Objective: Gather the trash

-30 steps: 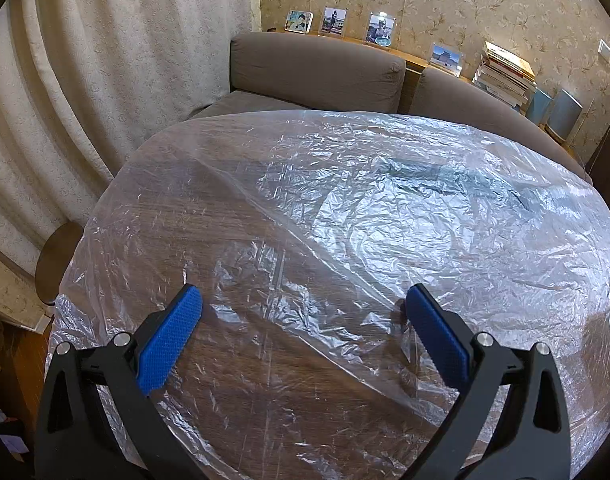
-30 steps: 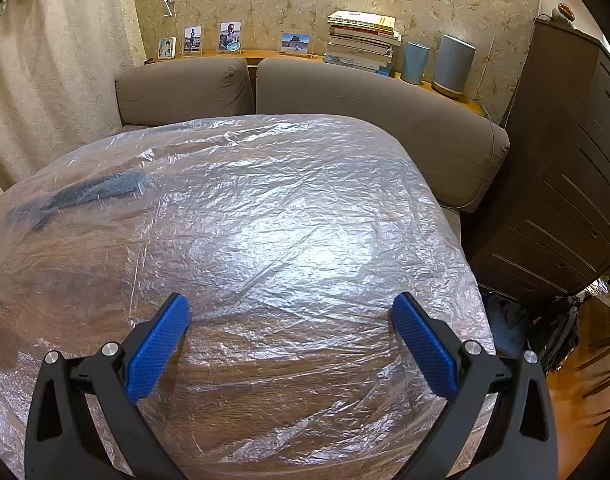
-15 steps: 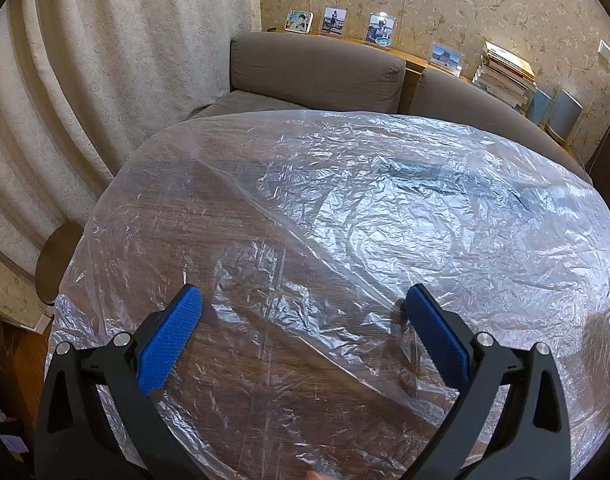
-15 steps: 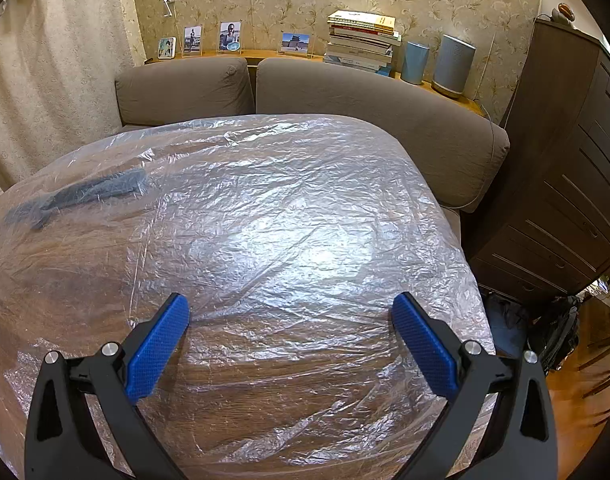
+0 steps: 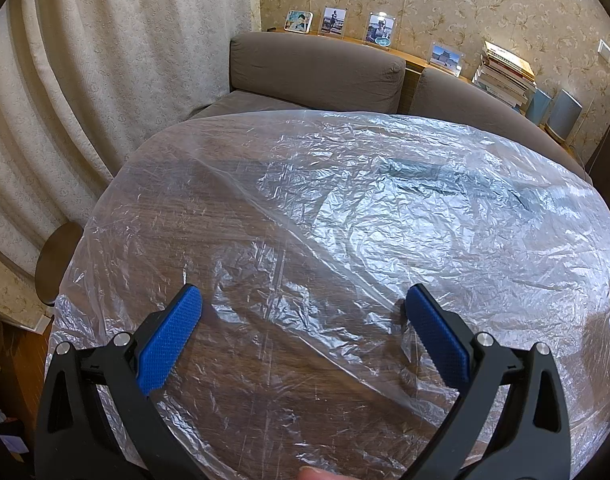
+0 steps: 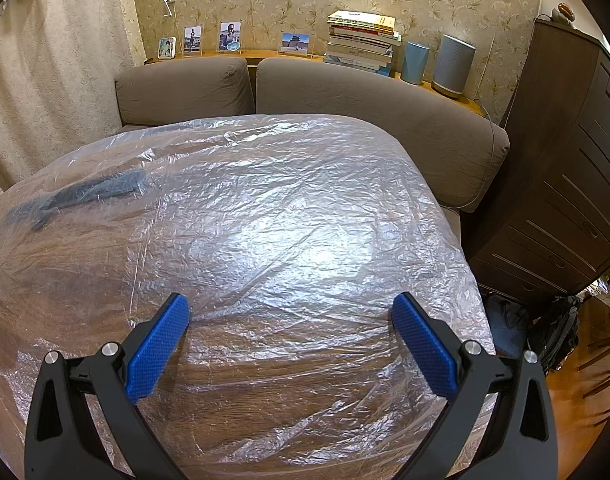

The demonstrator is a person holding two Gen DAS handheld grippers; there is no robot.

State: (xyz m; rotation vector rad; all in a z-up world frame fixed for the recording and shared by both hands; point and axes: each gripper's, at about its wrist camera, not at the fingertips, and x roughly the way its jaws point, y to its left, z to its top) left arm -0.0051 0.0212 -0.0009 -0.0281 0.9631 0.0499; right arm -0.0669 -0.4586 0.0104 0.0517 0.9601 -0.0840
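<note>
Over the wooden table point(image 5: 233, 364), a thin clear plastic sheet point(image 5: 345, 208) is lying spread and crinkled, with a dark flat item point(image 6: 81, 196) showing through it at the far side. Little is changing since a second ago; only a fingertip point(image 5: 317, 473) is now creeping into the bottom of the left view, so collecting is probably just beginning. The left gripper point(image 5: 301, 312) and right gripper point(image 6: 289, 320) are both hanging wide apart, gripping nothing, just above the sheet.

A plastic sheet point(image 6: 289, 220) is lying over the table point(image 5: 265, 380), a sofa point(image 6: 345, 92) is sitting behind it, a cabinet point(image 6: 565, 160) is standing to its right
</note>
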